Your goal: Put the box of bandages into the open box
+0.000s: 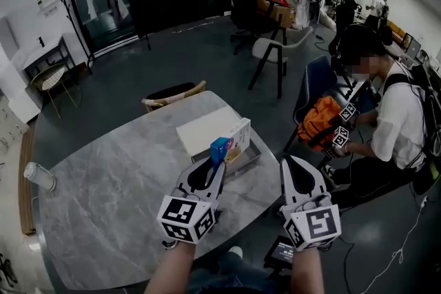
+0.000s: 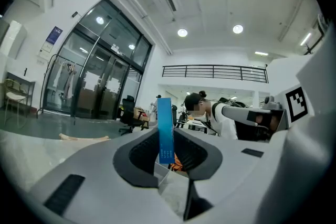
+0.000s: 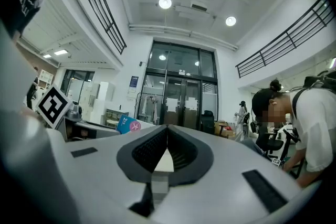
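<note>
Left hand-held gripper (image 1: pixel 218 163) clamped on blue bandage box (image 1: pixel 220 147) at open box (image 1: pixel 201 131) near edge, marble surface (image 1: pixel 110 196). Right hand-held gripper (image 1: pixel 292 166) together, empty. Chair (image 1: pixel 172 93) behind.

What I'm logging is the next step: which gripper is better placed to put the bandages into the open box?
Left. The left gripper has its jaws shut on the box of bandages, by the open box; the right gripper is shut, empty and farther off.

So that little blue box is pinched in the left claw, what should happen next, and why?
Probably ease the left gripper forward and down: it is shut on the box of bandages, which hangs by the near edge of the open box, not inside yet.
</note>
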`<state>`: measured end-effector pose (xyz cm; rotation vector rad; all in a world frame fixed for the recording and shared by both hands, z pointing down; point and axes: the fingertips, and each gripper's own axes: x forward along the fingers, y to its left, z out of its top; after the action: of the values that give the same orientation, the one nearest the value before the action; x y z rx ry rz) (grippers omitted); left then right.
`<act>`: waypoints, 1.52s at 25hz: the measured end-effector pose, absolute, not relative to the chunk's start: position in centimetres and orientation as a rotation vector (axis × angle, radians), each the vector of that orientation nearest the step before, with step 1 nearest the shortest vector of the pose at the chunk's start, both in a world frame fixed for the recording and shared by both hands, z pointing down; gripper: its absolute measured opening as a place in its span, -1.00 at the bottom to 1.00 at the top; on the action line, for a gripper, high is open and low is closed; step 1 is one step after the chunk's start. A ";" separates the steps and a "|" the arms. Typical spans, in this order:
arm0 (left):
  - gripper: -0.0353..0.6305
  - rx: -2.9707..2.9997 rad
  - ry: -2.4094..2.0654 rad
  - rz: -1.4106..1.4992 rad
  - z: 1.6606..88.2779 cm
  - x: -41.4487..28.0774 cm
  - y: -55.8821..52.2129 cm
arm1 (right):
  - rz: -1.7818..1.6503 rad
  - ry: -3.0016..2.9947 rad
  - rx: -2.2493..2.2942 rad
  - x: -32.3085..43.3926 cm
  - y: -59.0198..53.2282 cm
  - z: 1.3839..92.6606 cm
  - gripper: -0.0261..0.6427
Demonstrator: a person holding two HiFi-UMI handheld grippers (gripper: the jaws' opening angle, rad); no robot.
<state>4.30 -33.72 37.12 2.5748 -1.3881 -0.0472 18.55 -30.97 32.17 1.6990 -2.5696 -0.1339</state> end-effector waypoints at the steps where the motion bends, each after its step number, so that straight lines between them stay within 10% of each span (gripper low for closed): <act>1: -0.62 2.560 -1.393 -0.039 37.4 4.6 -34.2 | -0.120 -2.567 1.699 19.2 -31.5 32.5 -0.85; 38: -0.62 1.742 -1.187 0.128 55.3 7.6 -42.1 | 0.119 -2.421 1.662 24.0 -40.4 41.3 -0.84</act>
<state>7.56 -42.11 55.27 1.7423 -1.1875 0.1282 24.00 -40.43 41.33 1.6619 -2.4215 0.1191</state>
